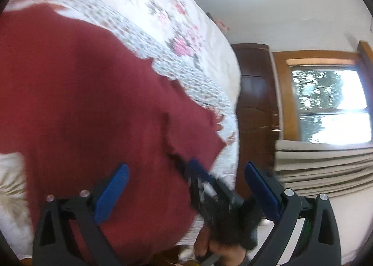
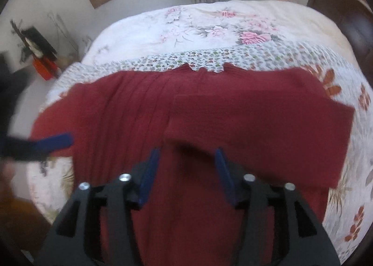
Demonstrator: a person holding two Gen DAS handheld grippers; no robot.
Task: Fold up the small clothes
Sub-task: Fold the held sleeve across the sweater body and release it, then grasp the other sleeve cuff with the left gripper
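Observation:
A dark red ribbed knit top (image 2: 209, 114) lies spread on the floral bed cover (image 2: 209, 23), with one sleeve folded across its body. My right gripper (image 2: 187, 150) hovers open just above the garment, at the lower edge of the folded sleeve, with nothing pinched. In the left wrist view the same red top (image 1: 81, 102) fills the left side. My left gripper (image 1: 186, 167) stands wide open at the garment's edge, and the right gripper (image 1: 209, 191), held by a hand (image 1: 221, 250), shows blurred between its fingers. A blurred blue finger of the left gripper (image 2: 53, 141) enters at left.
The bed cover (image 1: 163, 9) runs to a dark wooden headboard (image 2: 345, 9). A window (image 1: 331, 105) with a wooden frame and a beige curtain (image 1: 326, 168) lie beyond the bed. A red and black object (image 2: 44, 60) stands on the floor by the wall.

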